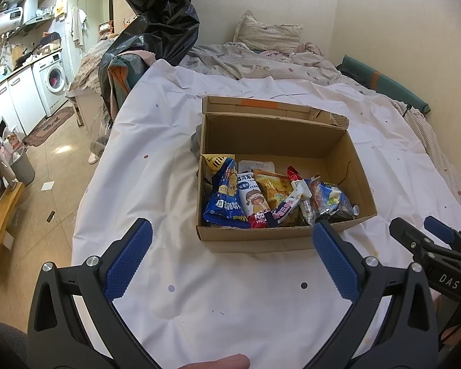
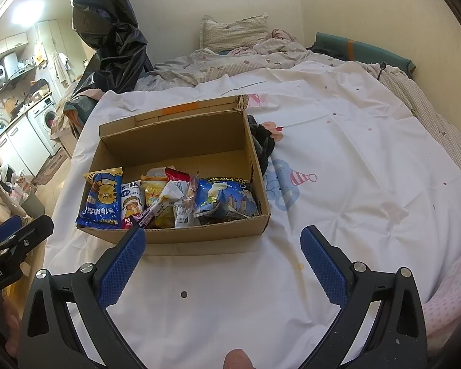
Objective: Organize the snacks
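Sitting in the box: the snacks (image 1: pixel 273 200) are lined up along the near wall of the cardboard box (image 1: pixel 347 166), packets standing or leaning side by side, the far half of the floor bare.
Packets: a blue chip bag (image 2: pixel 103 200) at the left end, a white packet with a cartoon child (image 2: pixel 132 206) next to it, a yellow one (image 2: pixel 153 193) behind a slim stick pack, and a blue-and-white bag (image 2: pixel 221 200) at the right end.
Box: it rests on the white sheet (image 1: pixel 230 292) spread over the bed, rear flap raised, nothing visibly loose on the sheet around it.
Step in hand: looks to me like the wrap-up or a last tidy; every packet I can see is already inside.
Doing it well: if a packet needs straightening, come down from above, pinch one top edge only, and keep clear of the near wall so the box doesn't slide on the soft sheet.
Left gripper (image 1: pixel 232 246): jaws spread wide, empty, hovering over the sheet just short of the box, the right finger's tip overlapping the box's front corner in view.
Right gripper (image 2: pixel 222 246): jaws wide too, holding nothing, near the front wall.
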### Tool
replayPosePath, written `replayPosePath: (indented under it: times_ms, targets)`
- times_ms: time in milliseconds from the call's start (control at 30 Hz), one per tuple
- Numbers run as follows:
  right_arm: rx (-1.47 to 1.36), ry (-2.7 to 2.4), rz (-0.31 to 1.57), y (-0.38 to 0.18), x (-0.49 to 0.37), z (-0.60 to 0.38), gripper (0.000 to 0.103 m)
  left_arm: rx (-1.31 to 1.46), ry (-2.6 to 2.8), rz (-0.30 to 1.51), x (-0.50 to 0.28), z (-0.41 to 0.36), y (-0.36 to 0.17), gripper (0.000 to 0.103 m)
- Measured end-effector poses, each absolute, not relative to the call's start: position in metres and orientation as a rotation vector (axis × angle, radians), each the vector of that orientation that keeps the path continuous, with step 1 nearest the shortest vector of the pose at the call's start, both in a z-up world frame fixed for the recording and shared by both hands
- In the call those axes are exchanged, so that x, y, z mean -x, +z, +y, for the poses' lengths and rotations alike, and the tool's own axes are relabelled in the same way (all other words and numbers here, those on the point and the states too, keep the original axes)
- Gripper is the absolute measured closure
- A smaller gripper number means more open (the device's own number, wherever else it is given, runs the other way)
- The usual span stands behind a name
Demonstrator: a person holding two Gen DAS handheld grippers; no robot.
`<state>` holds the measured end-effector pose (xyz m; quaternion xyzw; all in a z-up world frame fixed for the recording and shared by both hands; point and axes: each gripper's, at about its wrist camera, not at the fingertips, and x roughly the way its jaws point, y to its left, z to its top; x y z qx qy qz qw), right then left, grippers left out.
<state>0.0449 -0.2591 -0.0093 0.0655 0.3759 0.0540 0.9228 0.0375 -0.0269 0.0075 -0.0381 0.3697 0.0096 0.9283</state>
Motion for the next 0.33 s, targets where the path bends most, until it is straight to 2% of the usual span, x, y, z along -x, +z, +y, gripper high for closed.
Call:
replayPosePath:
  times_ms: [333]
  targets:
    - [-0.134, 0.112, 0.772, -0.0093, -0.0447, -0.2589, 0.000, 0.086, 0.018, 0.764, -0.0369, -0.0270, 0.0038, 0.000]
